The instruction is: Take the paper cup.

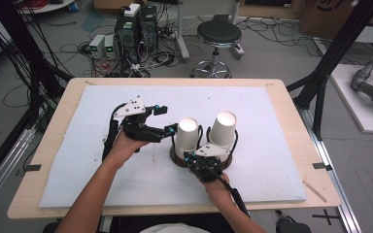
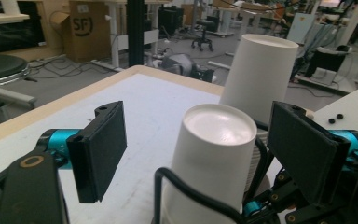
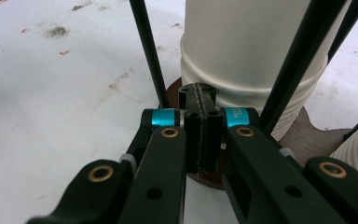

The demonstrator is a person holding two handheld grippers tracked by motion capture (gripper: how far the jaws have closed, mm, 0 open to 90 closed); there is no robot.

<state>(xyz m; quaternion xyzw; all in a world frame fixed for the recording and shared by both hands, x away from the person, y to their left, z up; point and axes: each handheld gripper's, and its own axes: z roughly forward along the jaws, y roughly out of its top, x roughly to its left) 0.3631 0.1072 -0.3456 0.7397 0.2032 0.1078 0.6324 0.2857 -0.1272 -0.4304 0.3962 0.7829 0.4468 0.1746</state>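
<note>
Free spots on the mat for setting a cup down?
Bare mat runs along the far edge behind both stacks, and on the right toward the table edge. Near-left corner is bare too. Crowded at the middle: left cup stack, right cup stack, left gripper, right gripper.

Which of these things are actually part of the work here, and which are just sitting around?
In use:
left cup stack
right cup stack
wire cup holder
left gripper
right gripper

Lying about:
stool
computer towers
cardboard box

My two black claws, with teal joints, brass pins, grey top plates and trailing black cables.
</note>
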